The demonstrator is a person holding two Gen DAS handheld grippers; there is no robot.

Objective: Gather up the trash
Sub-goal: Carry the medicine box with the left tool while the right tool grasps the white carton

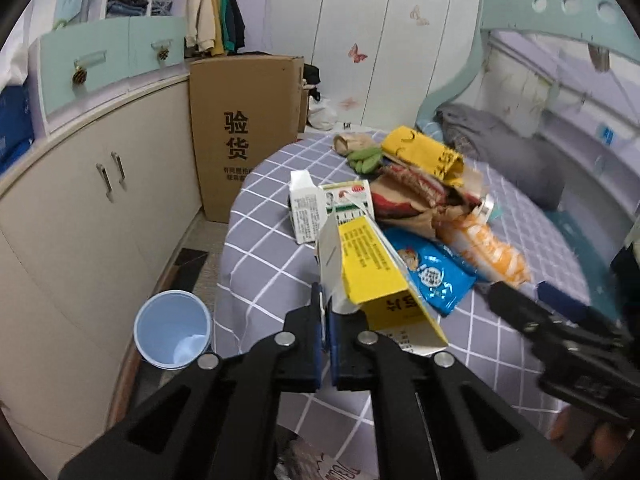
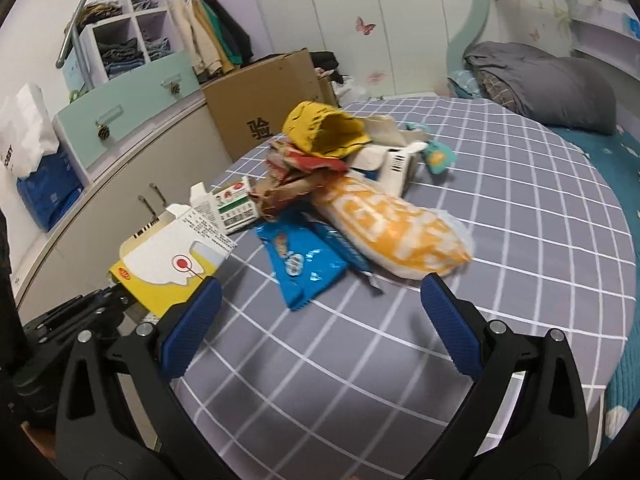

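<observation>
My left gripper point(image 1: 326, 306) is shut on the white flap of a yellow and white carton point(image 1: 372, 268), held tilted above the bed's near edge. From the right wrist view the same carton point(image 2: 168, 260) hangs at the left, with the left gripper point(image 2: 116, 300) beneath it. My right gripper point(image 2: 320, 312) stands open over the bare checked sheet, nothing between its blue pads point(image 2: 192, 320). Just beyond it lie an orange snack bag point(image 2: 392, 236) and a blue wrapper point(image 2: 304, 264). Behind them a green and white box point(image 2: 236, 204), brown paper and a yellow bag point(image 2: 320, 128) lie in a heap.
A light blue bin point(image 1: 172, 328) stands on the floor at the left, between the bed point(image 1: 256, 264) and the beige cupboards point(image 1: 100, 208). A tall cardboard box point(image 1: 244, 132) stands beyond it. A grey blanket point(image 2: 540, 84) lies at the bed's far right.
</observation>
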